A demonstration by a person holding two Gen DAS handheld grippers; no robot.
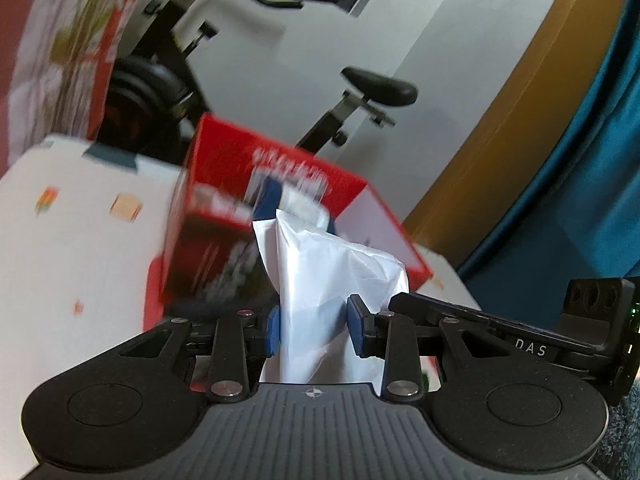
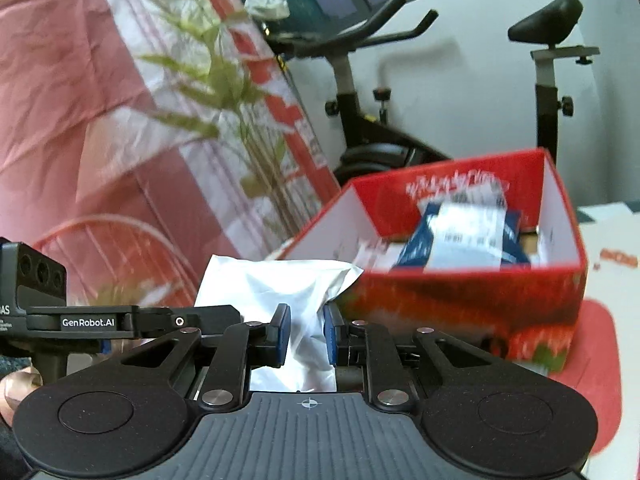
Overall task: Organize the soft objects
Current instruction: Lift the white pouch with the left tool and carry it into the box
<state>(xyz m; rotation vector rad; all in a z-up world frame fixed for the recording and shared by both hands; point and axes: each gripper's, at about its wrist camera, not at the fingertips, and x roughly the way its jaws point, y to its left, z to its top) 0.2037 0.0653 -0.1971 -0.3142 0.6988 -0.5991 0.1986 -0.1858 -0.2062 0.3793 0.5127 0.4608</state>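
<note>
Both grippers hold the same white soft plastic packet. In the left wrist view my left gripper (image 1: 314, 330) is shut on the packet (image 1: 332, 276), which sticks up between the blue pads. In the right wrist view my right gripper (image 2: 306, 334) is shut on the packet (image 2: 276, 284). The left gripper's body (image 2: 120, 322) shows at the left there. A red open box (image 2: 460, 272) stands just ahead to the right, with blue and white packs (image 2: 460, 236) inside. The box also shows in the left wrist view (image 1: 280, 208).
The box stands on a white table with small prints (image 1: 80, 240) and a red mat (image 2: 600, 360). An exercise bike (image 2: 360, 120) stands behind against a white wall. A red and white floral cloth (image 2: 80, 100) and a green plant (image 2: 224, 92) are at the left. Blue curtain (image 1: 580, 180) at the right.
</note>
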